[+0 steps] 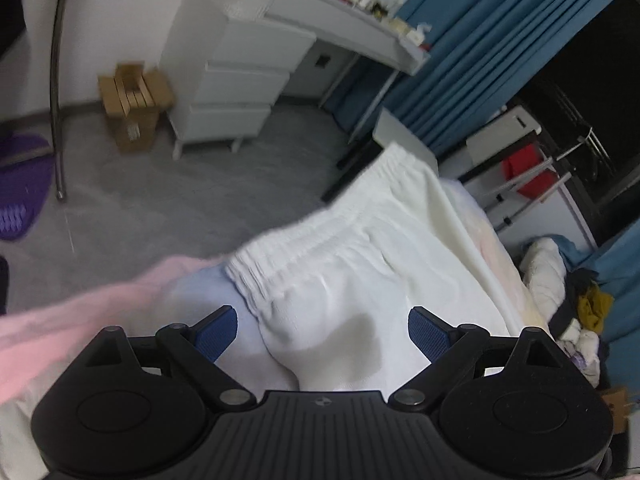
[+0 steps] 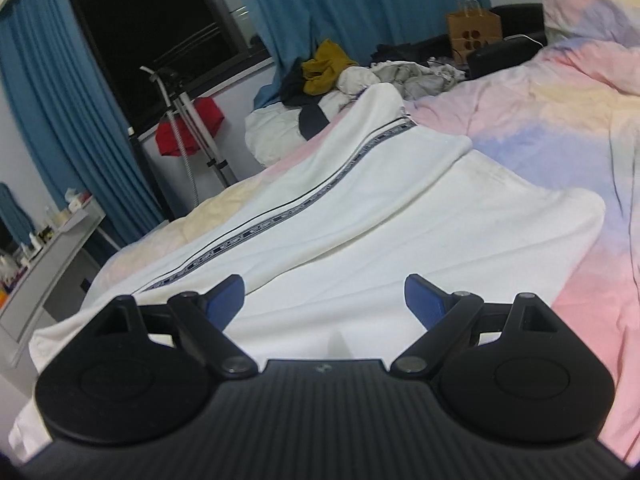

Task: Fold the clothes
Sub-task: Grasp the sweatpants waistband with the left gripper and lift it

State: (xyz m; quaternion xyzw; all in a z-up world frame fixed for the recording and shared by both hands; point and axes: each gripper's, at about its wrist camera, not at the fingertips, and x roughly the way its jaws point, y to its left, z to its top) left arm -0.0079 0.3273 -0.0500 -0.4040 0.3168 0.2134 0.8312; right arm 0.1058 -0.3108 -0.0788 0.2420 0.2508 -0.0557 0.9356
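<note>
While the pastel bed point(image 2: 540, 128) takes up most of the room, white trousers point(image 2: 360, 216) lie flat across it, waistband at its edge above bare grey floor point(image 1: 168, 184). Beyond them sit a heap of clothes point(image 2: 340, 68) and a paper bag point(image 2: 474, 32), contents unseen. Both left gripper point(image 1: 323, 330) and right gripper point(image 2: 324, 300) hover over the trousers, fingers spread and released.

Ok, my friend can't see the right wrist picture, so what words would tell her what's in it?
White trousers with a dark patterned side stripe lie spread on a bed with a pastel pink, blue and yellow cover. The open right gripper hovers over their near end. Behind are a heap of clothes, blue curtains and a dark window.
</note>
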